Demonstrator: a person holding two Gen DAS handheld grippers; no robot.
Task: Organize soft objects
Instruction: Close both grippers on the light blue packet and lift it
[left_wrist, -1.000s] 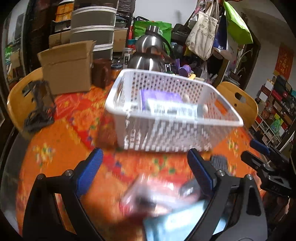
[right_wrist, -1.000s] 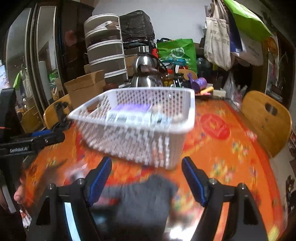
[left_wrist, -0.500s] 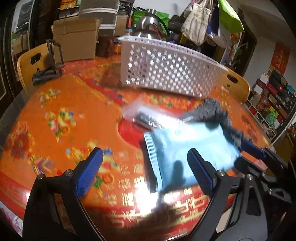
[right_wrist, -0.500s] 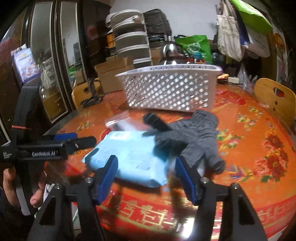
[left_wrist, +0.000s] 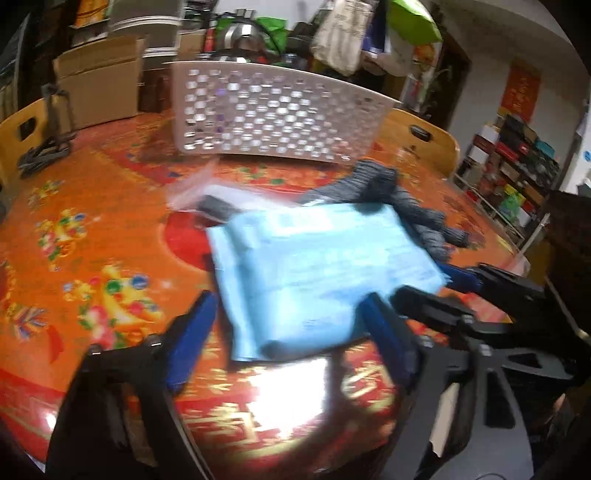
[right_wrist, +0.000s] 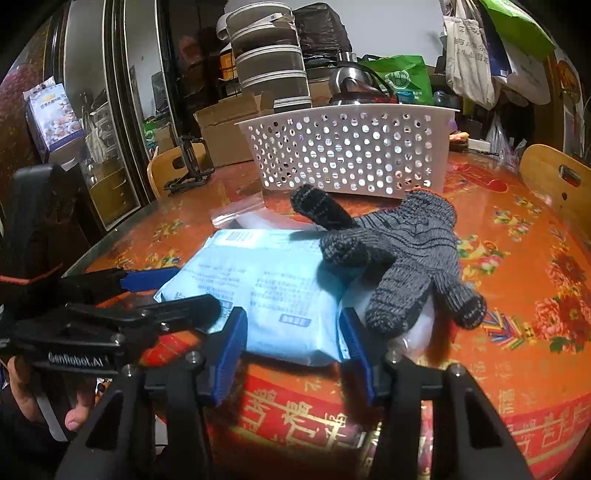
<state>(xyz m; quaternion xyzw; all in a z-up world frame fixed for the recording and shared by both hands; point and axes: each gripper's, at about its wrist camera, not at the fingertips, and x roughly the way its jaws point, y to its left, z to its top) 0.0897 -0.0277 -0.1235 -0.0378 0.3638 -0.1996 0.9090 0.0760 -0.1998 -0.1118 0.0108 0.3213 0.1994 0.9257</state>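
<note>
A light blue soft pack (left_wrist: 317, 269) (right_wrist: 266, 288) lies flat on the orange patterned table (right_wrist: 517, 258). A grey knit glove (right_wrist: 406, 251) (left_wrist: 417, 214) rests on its far right corner. My left gripper (left_wrist: 288, 332) (right_wrist: 173, 291) straddles one near edge of the pack, its jaws closing and its pads still off the pack. My right gripper (right_wrist: 293, 339) (left_wrist: 439, 288) flanks the adjoining near corner, its jaws closing too, with no visible squeeze. A white perforated basket (right_wrist: 351, 147) (left_wrist: 273, 114) stands behind.
A clear zip bag (right_wrist: 236, 214) with a dark glove finger (right_wrist: 317, 210) over it lies behind the pack. Wooden chairs (right_wrist: 557, 177) (left_wrist: 22, 129) stand at both sides. A cardboard box (left_wrist: 99, 85), a kettle (right_wrist: 351, 85) and hanging bags crowd the back. The table's edge is close below me.
Both grippers came down toward the table and closer to the blue pack, leaving the basket behind. Their jaws now stand narrower, with the pack's edges between them.
</note>
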